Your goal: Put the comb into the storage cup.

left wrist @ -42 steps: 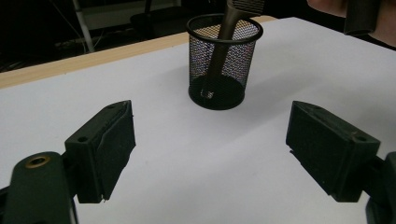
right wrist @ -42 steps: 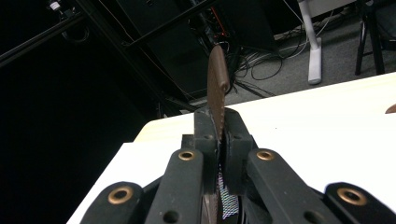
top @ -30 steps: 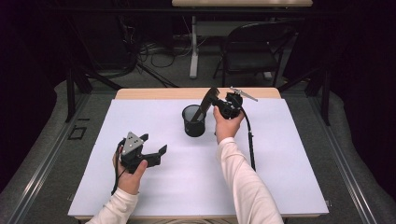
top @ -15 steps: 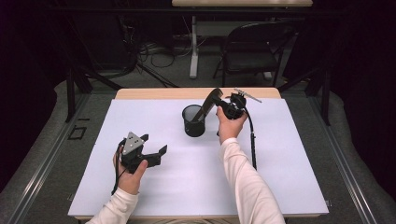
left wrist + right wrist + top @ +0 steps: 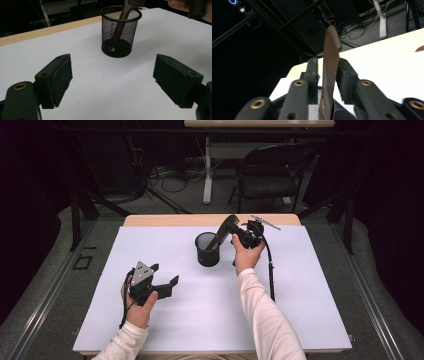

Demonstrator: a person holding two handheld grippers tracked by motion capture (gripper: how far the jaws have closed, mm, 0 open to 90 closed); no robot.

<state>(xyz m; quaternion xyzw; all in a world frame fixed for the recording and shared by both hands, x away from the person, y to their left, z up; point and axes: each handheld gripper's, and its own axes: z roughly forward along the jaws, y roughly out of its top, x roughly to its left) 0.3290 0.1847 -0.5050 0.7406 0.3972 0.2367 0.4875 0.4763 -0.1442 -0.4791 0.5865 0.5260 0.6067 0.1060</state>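
A black mesh cup [image 5: 207,251] stands on the white sheet near the table's far middle. A brown comb [image 5: 224,230] leans in it, its foot on the cup's floor [image 5: 112,47]. My right gripper [image 5: 231,222] sits at the comb's upper end, tilted down toward the cup. In the right gripper view the comb [image 5: 331,55] rises between the two jaws, which have just been opening; a thin gap shows beside the left pad [image 5: 314,72]. My left gripper [image 5: 164,273] rests low over the sheet at the near left, open [image 5: 112,82], with nothing between its jaws.
The white sheet [image 5: 200,320] covers most of the table, with a wooden strip [image 5: 165,220] bare at the far edge. Behind the table stand a black chair [image 5: 270,170] and cables on the floor. The right gripper's cable [image 5: 270,270] trails toward the near edge.
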